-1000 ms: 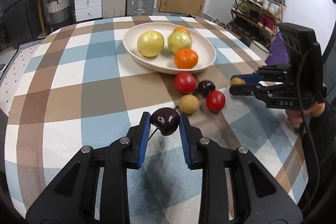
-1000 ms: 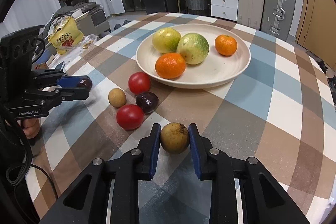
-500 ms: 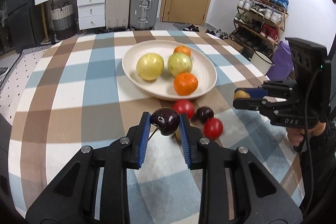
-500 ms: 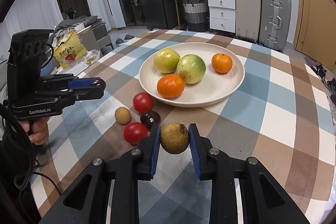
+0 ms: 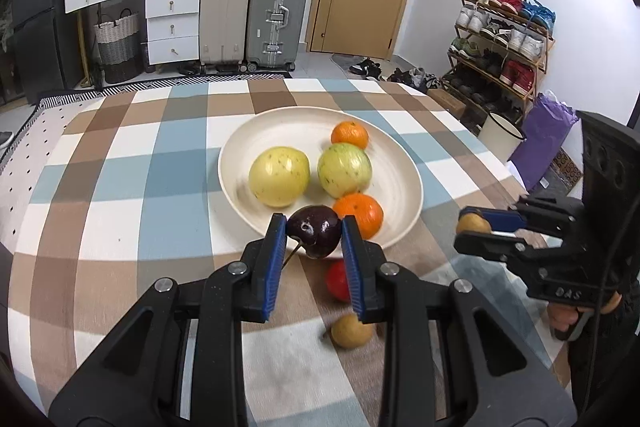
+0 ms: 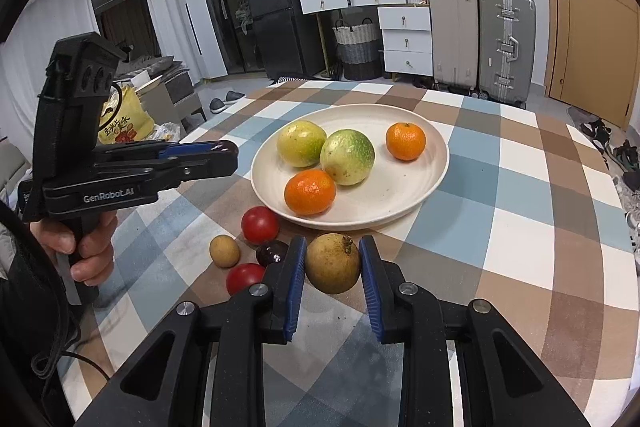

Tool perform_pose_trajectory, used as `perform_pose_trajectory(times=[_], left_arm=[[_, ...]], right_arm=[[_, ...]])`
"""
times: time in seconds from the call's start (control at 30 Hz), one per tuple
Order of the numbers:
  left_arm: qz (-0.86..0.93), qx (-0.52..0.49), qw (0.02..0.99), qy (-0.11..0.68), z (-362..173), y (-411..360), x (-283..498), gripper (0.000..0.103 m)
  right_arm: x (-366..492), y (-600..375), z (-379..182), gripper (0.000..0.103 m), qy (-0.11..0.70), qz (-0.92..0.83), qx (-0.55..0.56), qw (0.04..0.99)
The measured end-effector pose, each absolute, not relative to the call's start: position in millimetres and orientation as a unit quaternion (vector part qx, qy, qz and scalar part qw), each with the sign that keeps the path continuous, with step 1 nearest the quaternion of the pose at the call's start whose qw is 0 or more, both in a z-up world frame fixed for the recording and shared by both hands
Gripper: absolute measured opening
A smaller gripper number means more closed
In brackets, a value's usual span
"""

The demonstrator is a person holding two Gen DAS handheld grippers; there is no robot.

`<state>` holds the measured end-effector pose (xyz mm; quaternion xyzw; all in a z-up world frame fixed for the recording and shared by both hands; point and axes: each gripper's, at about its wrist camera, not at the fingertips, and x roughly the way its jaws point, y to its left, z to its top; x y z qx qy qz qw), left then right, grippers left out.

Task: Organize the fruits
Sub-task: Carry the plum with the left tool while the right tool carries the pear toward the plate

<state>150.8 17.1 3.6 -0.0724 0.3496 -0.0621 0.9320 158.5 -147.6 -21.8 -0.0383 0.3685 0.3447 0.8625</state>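
My left gripper (image 5: 314, 227) is shut on a dark purple fruit (image 5: 316, 233) with a thin stem, held above the near rim of the cream plate (image 5: 240, 151). On the plate lie two yellow-green fruits (image 5: 280, 175) and two oranges (image 5: 358, 213). My right gripper (image 6: 332, 251) is shut on a tan round fruit (image 6: 332, 265), hanging above the checked cloth just short of the plate (image 6: 434, 167). Loose on the cloth lie two red fruits (image 6: 260, 225), a small tan fruit (image 6: 225, 251) and a dark fruit (image 6: 272, 253). The left gripper (image 6: 224, 151) appears at the left of the plate.
The checked table (image 6: 520, 227) ends in a rounded edge on all sides. Beyond it stand suitcases (image 5: 276, 15), white drawers (image 5: 172, 23), a door and a shoe rack (image 5: 500, 43). A person's hand (image 6: 80, 247) grips the left handle.
My left gripper has carried the dark fruit forward and up, from the bare cloth to the plate's near rim. The right gripper has tipped a little with the tan fruit still in it.
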Motion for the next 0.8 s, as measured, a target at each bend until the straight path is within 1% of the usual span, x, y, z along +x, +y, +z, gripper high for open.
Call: perform_pose_trajectory(times=[0.43,0.8], left_arm=[[-0.050,-0.048,0.939,0.336,3.2,20.7,178.2,0.025],[-0.044,-0.052,0.943,0.326,-0.3,21.2,180.8,0.025]], right_arm=[[164.1,-148.7,-21.5,0.027,0.356,0.320,-0.020,0.878],[183.2,-140.7,-11.8,0.027,0.347,0.300,-0.015,0.888]])
